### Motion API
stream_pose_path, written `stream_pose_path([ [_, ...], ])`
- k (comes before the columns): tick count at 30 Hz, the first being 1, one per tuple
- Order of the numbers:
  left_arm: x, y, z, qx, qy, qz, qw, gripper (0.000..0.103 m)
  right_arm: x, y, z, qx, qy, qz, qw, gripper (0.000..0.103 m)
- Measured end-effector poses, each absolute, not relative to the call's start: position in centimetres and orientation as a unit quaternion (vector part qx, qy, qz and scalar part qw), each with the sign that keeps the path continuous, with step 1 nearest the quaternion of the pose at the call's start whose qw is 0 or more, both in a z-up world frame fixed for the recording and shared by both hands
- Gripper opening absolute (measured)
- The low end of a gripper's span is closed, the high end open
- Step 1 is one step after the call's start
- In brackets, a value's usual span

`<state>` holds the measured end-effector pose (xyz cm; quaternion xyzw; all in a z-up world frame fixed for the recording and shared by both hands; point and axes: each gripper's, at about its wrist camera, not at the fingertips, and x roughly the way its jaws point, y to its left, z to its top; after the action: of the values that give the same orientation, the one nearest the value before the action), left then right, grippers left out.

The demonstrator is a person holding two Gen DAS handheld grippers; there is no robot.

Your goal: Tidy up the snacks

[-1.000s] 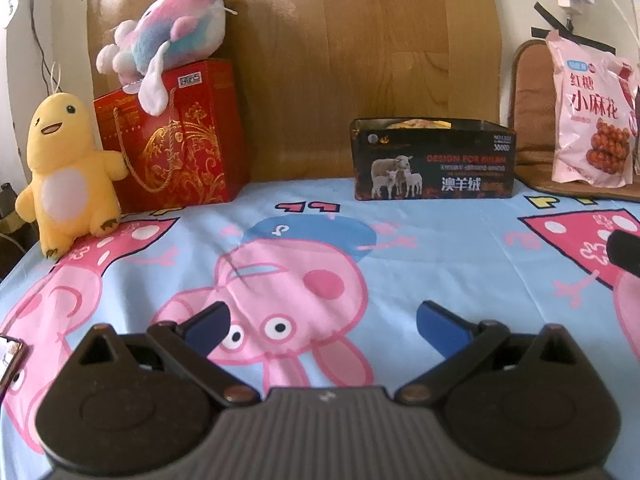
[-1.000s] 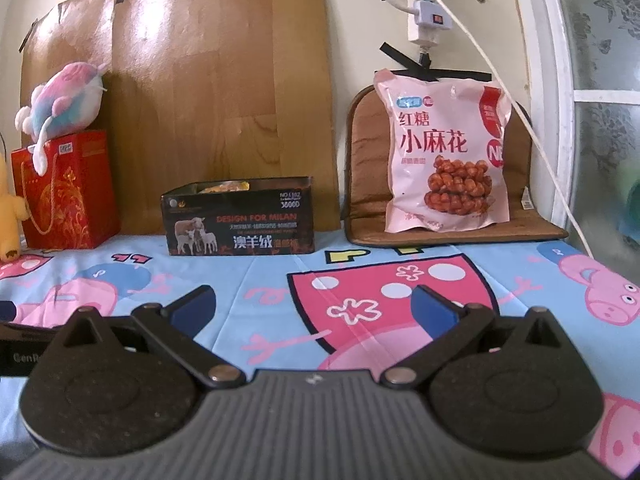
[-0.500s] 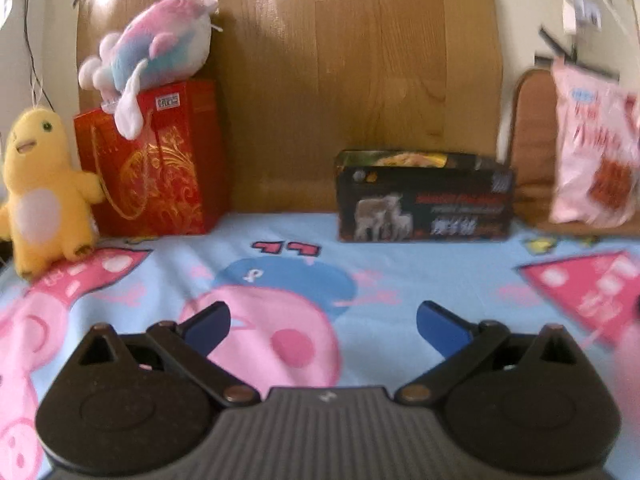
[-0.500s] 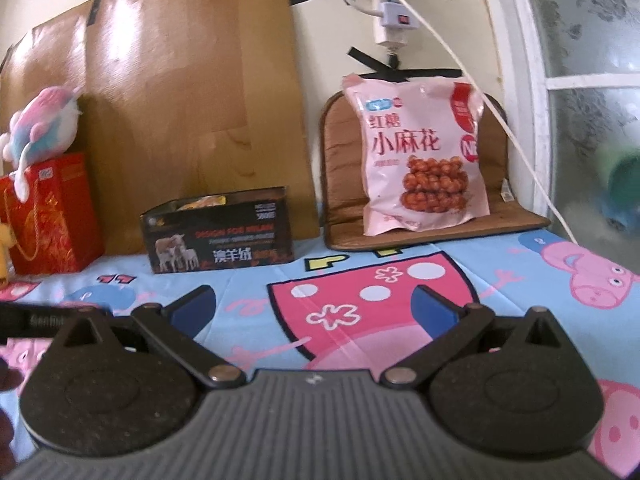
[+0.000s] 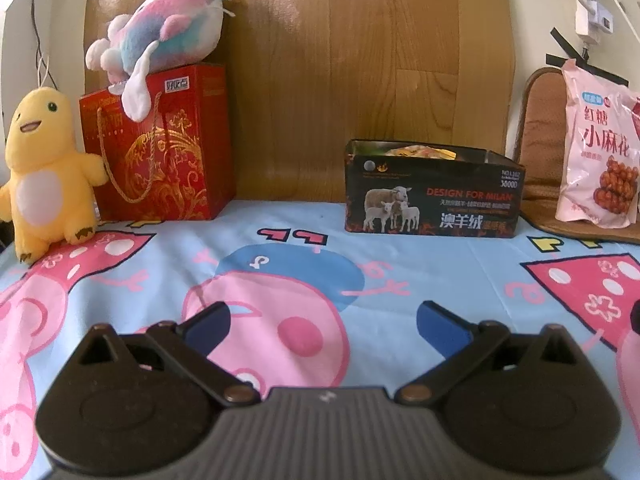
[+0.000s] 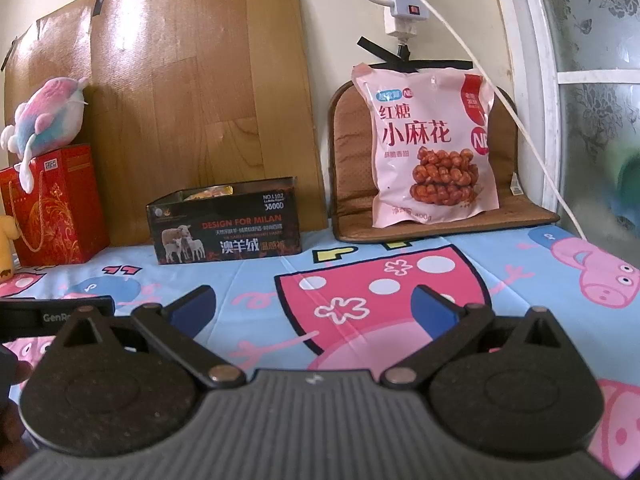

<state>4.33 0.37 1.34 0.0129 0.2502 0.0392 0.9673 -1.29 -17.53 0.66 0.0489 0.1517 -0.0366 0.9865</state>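
A pink snack bag (image 6: 434, 144) with red Chinese lettering leans upright on a brown cushion (image 6: 352, 208) at the back right; it also shows in the left wrist view (image 5: 596, 160). A black open box (image 5: 432, 196) printed with sheep stands at the back middle, with orange packets inside; it also shows in the right wrist view (image 6: 226, 226). My left gripper (image 5: 322, 322) is open and empty above the cartoon sheet. My right gripper (image 6: 310, 306) is open and empty, well short of the bag.
A red gift bag (image 5: 160, 148) with a pastel plush (image 5: 164, 36) on top stands back left, a yellow plush (image 5: 40, 172) beside it. A wooden board (image 5: 360, 60) leans on the wall. A white cable (image 6: 500, 92) hangs right of the snack bag.
Both grippers have moved forward toward the back wall and stayed open. The left view has swung back level after a blurred move.
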Motion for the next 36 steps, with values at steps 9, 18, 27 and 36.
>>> stream_pose_path([
  [9, 4.2, 0.2, 1.3, 0.022, 0.247, 0.039, 0.968, 0.103, -1.2, -17.5, 0.6, 0.046, 0.156, -0.035, 0.986, 0.103],
  [18, 4.3, 0.4, 1.3, 0.017, 0.248, 0.028, 0.968, 0.103, 1.7, -17.5, 1.8, 0.05, 0.165, -0.012, 0.985, 0.103],
  [27, 4.4, 0.2, 1.2, 0.021, 0.254, 0.024, 0.967, 0.103, 2.2, -17.0, 0.7, 0.04, 0.172, 0.011, 0.984, 0.103],
  [36, 4.3, 0.3, 1.3, 0.02, 0.258, 0.021, 0.966, 0.103, 2.4, -17.4, 0.7, 0.055, 0.179, 0.014, 0.982, 0.103],
])
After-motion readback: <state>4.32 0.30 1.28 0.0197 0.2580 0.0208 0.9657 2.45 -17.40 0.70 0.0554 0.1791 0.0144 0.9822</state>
